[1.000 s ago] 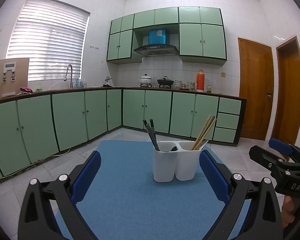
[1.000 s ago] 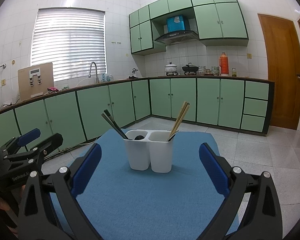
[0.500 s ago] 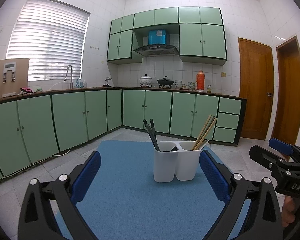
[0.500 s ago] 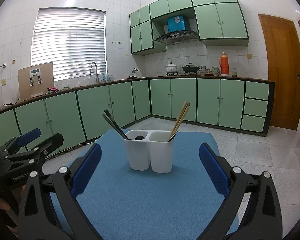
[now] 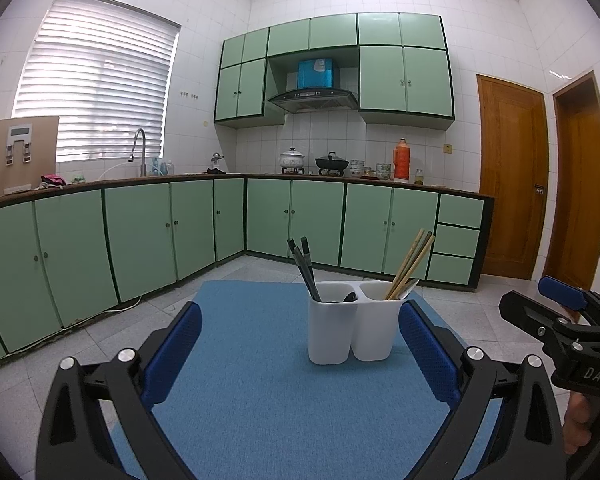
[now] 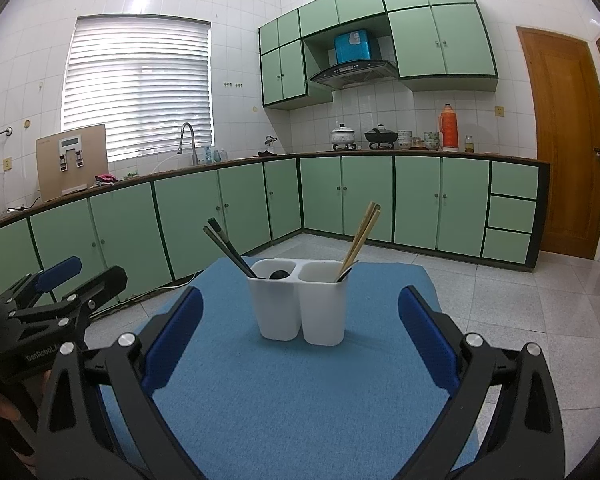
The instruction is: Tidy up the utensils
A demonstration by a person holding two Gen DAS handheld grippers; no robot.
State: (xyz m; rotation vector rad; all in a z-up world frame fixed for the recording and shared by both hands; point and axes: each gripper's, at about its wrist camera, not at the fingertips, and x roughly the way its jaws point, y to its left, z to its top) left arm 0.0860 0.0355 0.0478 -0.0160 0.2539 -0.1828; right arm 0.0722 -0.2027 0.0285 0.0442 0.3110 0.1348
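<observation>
A white two-compartment utensil holder (image 5: 352, 324) (image 6: 302, 304) stands on a blue mat (image 5: 260, 380) (image 6: 292, 392). Its left cup holds black utensils (image 5: 304, 268) (image 6: 228, 248). Its right cup holds wooden chopsticks (image 5: 410, 264) (image 6: 360, 236) and what looks like a metal spoon. My left gripper (image 5: 300, 356) is open and empty, in front of the holder. My right gripper (image 6: 300, 344) is open and empty, also in front of the holder. Each gripper shows at the side of the other's view, the right one (image 5: 560, 320) and the left one (image 6: 60, 292).
The mat lies on a table in a kitchen with green cabinets (image 5: 140, 236) along the walls. A tiled floor (image 6: 520, 300) lies beyond the table edge. Wooden doors (image 5: 512, 196) stand at the right.
Both grippers stay open; the views are almost unchanged, with only a slight drift.
</observation>
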